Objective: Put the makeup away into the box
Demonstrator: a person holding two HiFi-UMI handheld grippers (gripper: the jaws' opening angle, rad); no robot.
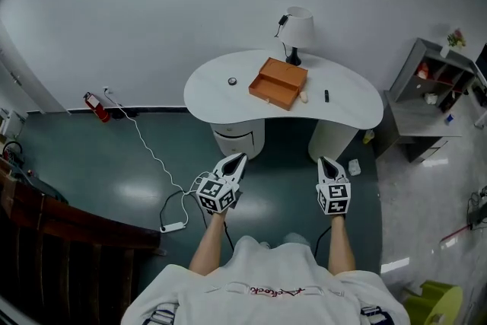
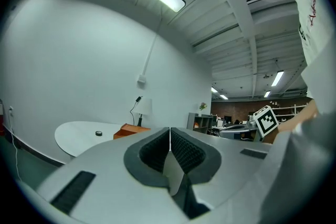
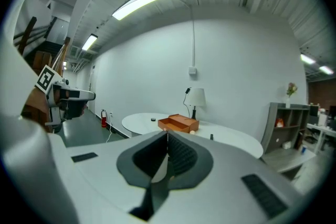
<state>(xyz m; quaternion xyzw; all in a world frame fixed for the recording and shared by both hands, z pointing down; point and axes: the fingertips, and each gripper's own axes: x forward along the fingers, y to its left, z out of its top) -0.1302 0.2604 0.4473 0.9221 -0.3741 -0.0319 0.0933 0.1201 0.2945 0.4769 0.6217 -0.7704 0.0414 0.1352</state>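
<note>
Approach stage, nothing grasped: L tool (image 1: 241, 157) and R tool (image 1: 323, 160) closed tight, empty, well short of desk (image 1: 358, 109). Makeup on desk beside orange box (image 1: 278, 83): round pot (image 1: 232, 81), dark stick (image 1: 326, 96). Next: desk to be reached, one tool opened

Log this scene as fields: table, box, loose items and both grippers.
table: white, curved, by the wall
orange box: mid-table, in front of the lamp
round dark item: left of the box
small pale item: just right of the box
small dark item: further right, apart
left gripper: shut, empty, over the floor
right gripper: shut, empty, over the floor
</note>
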